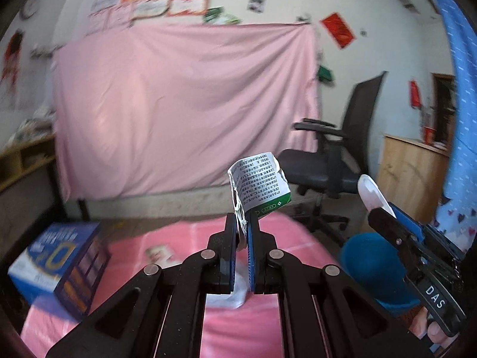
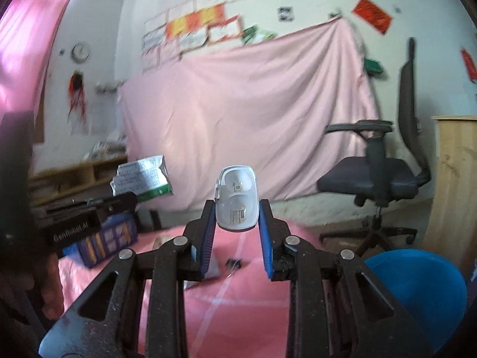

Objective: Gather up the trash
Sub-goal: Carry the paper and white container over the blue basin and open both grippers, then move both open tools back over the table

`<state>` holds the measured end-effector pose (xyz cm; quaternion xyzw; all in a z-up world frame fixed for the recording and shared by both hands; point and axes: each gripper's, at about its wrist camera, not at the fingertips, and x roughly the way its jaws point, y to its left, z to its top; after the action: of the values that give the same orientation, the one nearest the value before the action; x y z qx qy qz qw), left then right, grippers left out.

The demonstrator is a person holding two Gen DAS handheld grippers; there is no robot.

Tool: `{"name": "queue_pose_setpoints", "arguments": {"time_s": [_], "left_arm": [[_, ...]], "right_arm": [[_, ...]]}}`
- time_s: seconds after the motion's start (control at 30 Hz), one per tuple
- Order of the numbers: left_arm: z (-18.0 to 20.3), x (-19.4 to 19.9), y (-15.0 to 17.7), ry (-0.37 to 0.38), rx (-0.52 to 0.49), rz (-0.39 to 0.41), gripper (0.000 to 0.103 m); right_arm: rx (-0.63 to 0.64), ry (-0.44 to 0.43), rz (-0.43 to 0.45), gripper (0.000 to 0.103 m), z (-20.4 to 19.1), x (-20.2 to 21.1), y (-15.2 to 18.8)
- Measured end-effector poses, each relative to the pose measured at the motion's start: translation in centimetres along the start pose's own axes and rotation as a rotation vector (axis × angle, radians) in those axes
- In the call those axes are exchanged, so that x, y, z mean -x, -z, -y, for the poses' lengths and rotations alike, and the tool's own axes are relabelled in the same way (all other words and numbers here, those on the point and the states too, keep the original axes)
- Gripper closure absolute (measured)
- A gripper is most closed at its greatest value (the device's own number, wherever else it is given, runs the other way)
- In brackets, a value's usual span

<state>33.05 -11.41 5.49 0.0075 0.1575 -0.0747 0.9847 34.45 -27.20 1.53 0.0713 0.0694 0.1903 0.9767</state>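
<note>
My left gripper [image 1: 242, 223] is shut on a torn green-and-white printed carton [image 1: 258, 186] and holds it up above the pink table [image 1: 184, 238]. The carton also shows in the right wrist view [image 2: 143, 177]. My right gripper [image 2: 237, 208] is shut on a white plastic blister case [image 2: 237, 198], held upright above the table; in the left wrist view the case [image 1: 372, 194] sticks out of the right gripper [image 1: 384, 213]. A blue bin [image 2: 417, 292] stands low at the right, beside the table; the left wrist view shows it too [image 1: 372, 262].
A blue product box [image 1: 59, 268] stands on the table's left side. A small paper scrap [image 1: 159, 252] and a white wrapper [image 1: 229, 296] lie on the table. A black office chair [image 2: 387, 173] stands behind, before a pink sheet [image 2: 238, 119].
</note>
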Motion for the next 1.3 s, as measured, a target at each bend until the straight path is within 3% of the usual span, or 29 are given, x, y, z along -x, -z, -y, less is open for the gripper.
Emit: {"name": "queue_pose_setpoints", "arguments": {"time_s": [0.33,0.7,1.03,1.3], "left_arm": [[8.3,-3.9,-1.5,0.179,-0.109,-0.007,0.099],[14.8,-9.1,0.0,0.299,-0.119,-0.116,0.098],[17.2,-13.3,1.6,0.37,-0.068,-0.294,0.098],[18.0,-13.7,2.6,0.396,-0.091,-0.35,0.096]], "right_arm": [[-0.073,0.248,0.026,0.049,6.6,2.7,-0.9],[-0.229,0.412,-0.077,0.049,13.1,4.2,0.3],[-0.375,0.446,-0.227,0.049,16.9,4.0,2.6],[-0.411,0.425,-0.271,0.047,17.4,3.7,3.6]]}}
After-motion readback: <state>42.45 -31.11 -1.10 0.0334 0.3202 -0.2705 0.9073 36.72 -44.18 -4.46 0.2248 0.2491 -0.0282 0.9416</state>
